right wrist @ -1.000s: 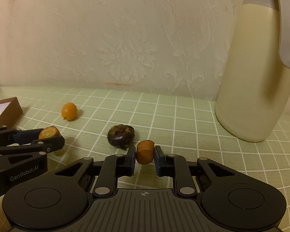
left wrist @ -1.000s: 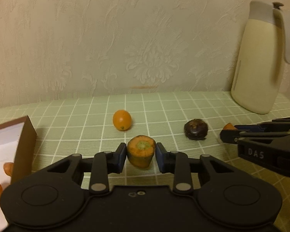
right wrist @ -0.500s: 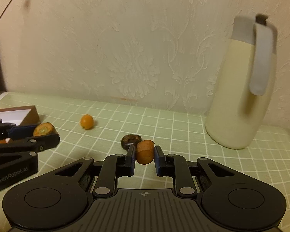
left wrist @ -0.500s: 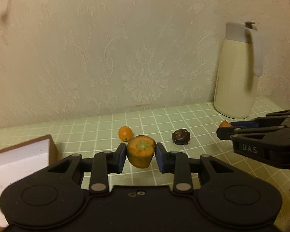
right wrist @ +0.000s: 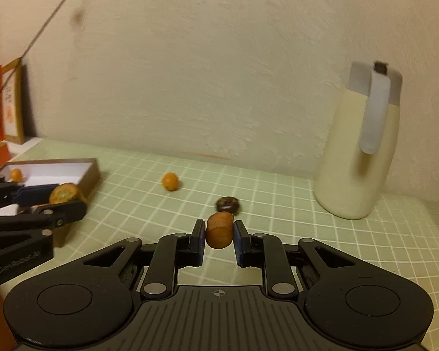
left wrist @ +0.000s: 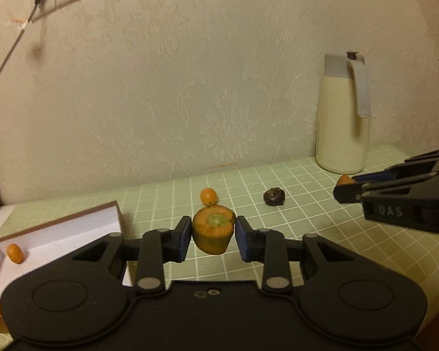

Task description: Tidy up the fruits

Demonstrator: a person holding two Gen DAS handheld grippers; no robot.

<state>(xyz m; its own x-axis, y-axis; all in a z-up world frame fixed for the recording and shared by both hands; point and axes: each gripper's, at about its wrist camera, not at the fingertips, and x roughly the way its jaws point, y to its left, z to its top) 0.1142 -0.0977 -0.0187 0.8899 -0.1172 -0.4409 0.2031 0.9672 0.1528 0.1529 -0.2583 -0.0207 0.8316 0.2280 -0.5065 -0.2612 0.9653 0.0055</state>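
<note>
Both raised grippers with carrot pieces; box with kumquats.

Home: wallpaper, thermos jug, tablecloth

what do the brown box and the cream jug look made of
Box: likely cardboard, matte brown outside, white inside, with thin, sharply folded walls. Jug: probably smooth plastic or coated metal, with an even cream body under a grey lid and handle; the blur leaves it open.
</note>
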